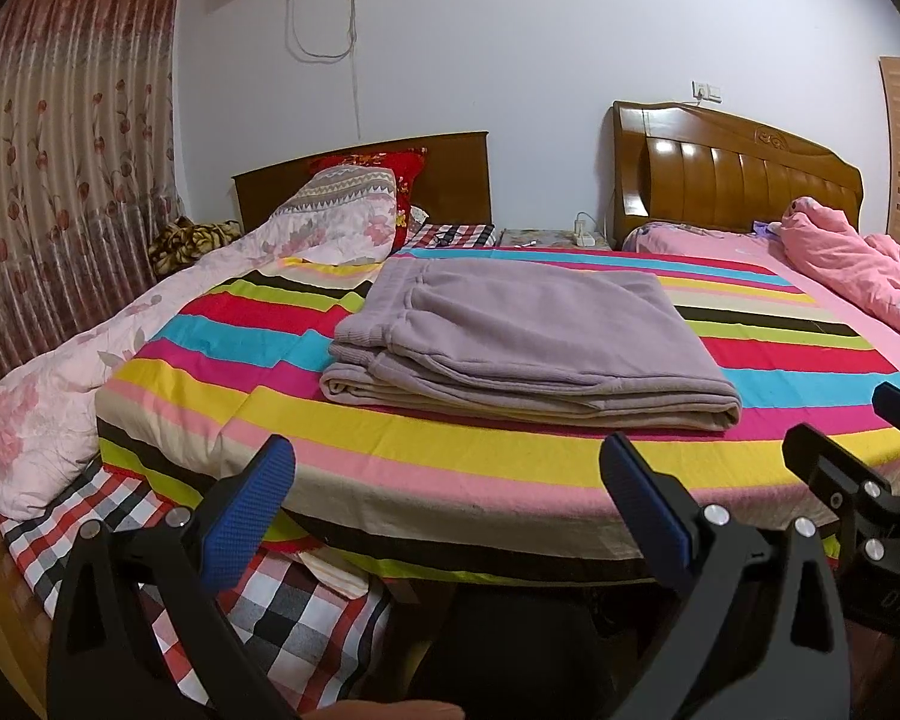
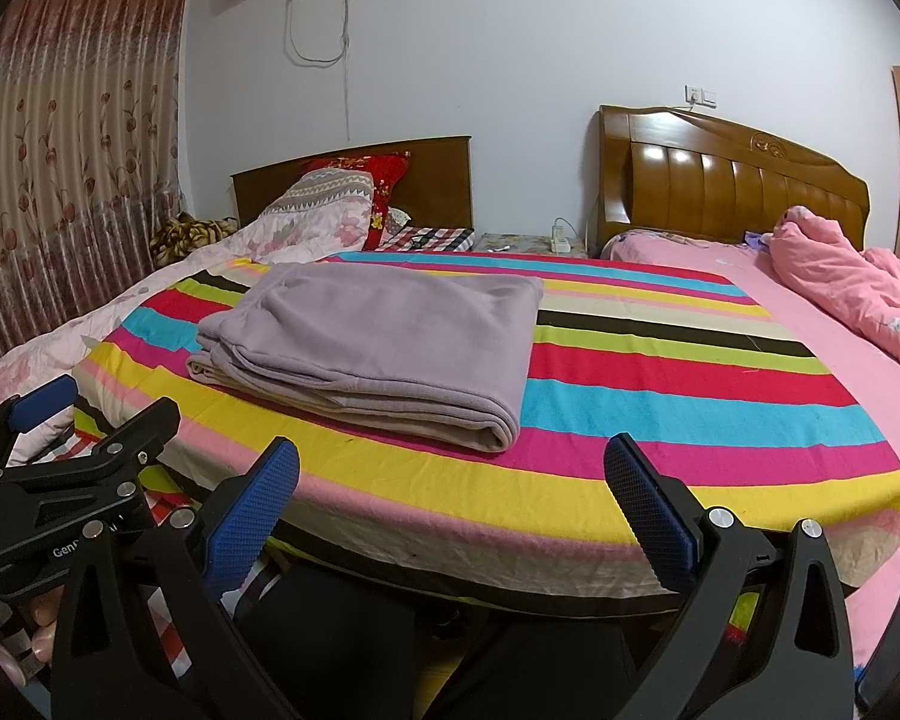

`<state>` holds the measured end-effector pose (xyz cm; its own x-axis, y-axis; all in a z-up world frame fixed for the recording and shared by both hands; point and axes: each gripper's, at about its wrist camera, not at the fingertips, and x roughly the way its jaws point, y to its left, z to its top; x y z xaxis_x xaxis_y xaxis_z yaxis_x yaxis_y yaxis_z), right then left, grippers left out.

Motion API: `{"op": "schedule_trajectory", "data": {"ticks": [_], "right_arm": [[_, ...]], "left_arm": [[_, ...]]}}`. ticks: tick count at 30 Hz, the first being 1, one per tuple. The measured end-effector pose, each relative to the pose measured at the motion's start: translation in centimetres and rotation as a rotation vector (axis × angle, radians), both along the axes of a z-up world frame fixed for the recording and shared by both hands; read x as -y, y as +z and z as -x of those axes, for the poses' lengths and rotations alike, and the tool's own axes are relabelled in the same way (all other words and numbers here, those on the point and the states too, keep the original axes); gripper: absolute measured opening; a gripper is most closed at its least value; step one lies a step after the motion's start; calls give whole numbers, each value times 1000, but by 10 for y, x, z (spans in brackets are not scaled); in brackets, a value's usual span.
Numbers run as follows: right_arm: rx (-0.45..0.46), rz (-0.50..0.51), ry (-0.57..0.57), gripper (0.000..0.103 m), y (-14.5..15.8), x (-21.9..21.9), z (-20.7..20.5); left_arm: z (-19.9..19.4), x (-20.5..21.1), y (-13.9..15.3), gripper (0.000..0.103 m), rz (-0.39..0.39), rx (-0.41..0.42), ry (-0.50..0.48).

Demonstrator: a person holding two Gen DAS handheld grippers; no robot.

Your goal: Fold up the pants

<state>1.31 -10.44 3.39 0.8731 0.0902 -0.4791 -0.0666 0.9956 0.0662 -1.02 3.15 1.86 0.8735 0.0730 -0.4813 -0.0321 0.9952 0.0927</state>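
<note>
Pants: we are looking at lilac fleece sweatpants (image 1: 522, 342), already folded into a flat stack of several layers, lying on the striped blanket (image 1: 510, 462) towards its left half and set back from the near edge.
Left gripper (image 1: 450, 474): we are holding it off the near edge of the blanket, fingers spread wide and gripping nothing, well apart from the pants.
Right gripper (image 2: 453, 474): we are holding it likewise, fingers wide and empty, short of the near edge and to the right of the stack.
Handling: we are judging the fabric soft, thick and light; it will sag and slide layer over layer if lifted from one point only.
Where to take hold: we are favouring the rounded fold at the near right corner (image 2: 501, 435) and the ribbed waistband edge (image 1: 360, 336) on the left, pinching all layers together.
Progress: we are judging the folding to be practically finished.
Risk: we are expecting loose upper layers to slip if the fingers catch only the top one.
</note>
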Motion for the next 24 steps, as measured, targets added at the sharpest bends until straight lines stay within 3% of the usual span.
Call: {"op": "schedule_trajectory", "data": {"ticks": [24], "right_arm": [[-2,0,-1,98,-1,1,1]], "left_arm": [[0,1,-1,101,10,-4,8]]}}
